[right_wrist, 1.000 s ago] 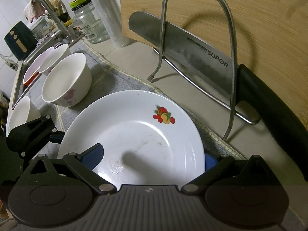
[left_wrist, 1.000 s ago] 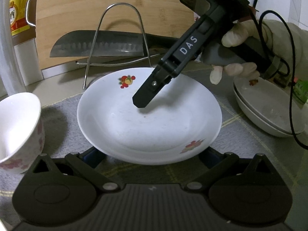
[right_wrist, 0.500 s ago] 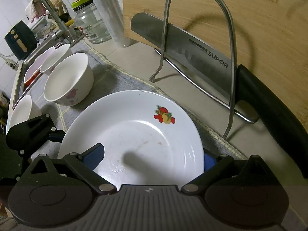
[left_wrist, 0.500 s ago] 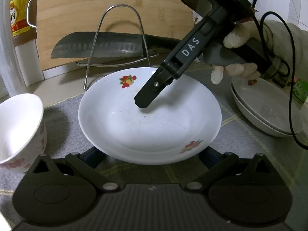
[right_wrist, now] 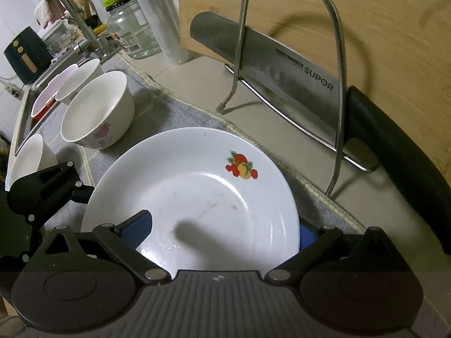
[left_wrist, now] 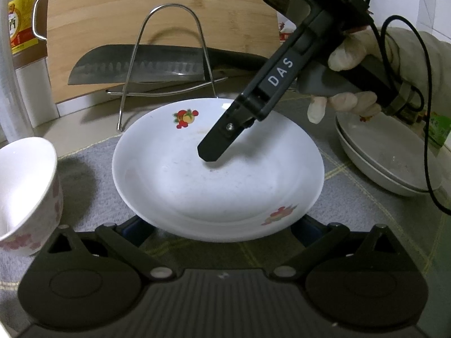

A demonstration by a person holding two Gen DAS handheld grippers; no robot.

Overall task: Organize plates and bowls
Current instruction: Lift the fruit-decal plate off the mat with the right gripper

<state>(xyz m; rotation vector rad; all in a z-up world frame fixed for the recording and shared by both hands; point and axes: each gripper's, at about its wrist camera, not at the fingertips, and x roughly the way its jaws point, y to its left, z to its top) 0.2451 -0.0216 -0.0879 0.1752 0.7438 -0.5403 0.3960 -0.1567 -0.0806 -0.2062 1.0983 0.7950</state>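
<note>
1. White china is our concern: the fruit-printed plate (left_wrist: 217,169) lies on the grey mat (left_wrist: 84,163) at the centre of the left view, its near rim at 6 o'clock above our left claw (left_wrist: 222,225).
2. We hold the left claw spread wide, its blue pads tucked under the plate's near rim at 7 and 5 o'clock; it grips nothing that we can see.
3. Our right claw (right_wrist: 222,231) is also spread. One blue finger (right_wrist: 135,228) reaches over the rim into the plate at 7 o'clock; the other sits outside the rim at 4 o'clock. From the left view its upper finger hovers above the plate's well. We cannot tell whether it touches the china.
4. Two more plates (left_wrist: 389,155) sit stacked at 3 o'clock in the left view, just beside our plate.
5. Bowls stand to the other side: one bowl (right_wrist: 97,109) at 10 o'clock in the right view, with others behind it toward the sink (right_wrist: 25,104).
6. At 12 o'clock a wire rack (left_wrist: 169,56) carries a knife (left_wrist: 138,66) against a wooden board (left_wrist: 157,8).
7. We judge the step in hand to be taking hold of this plate, probably to join the stack.
8. Next calls for closing the right claw on the rim, then lifting level, keeping clear of the rack.
</note>
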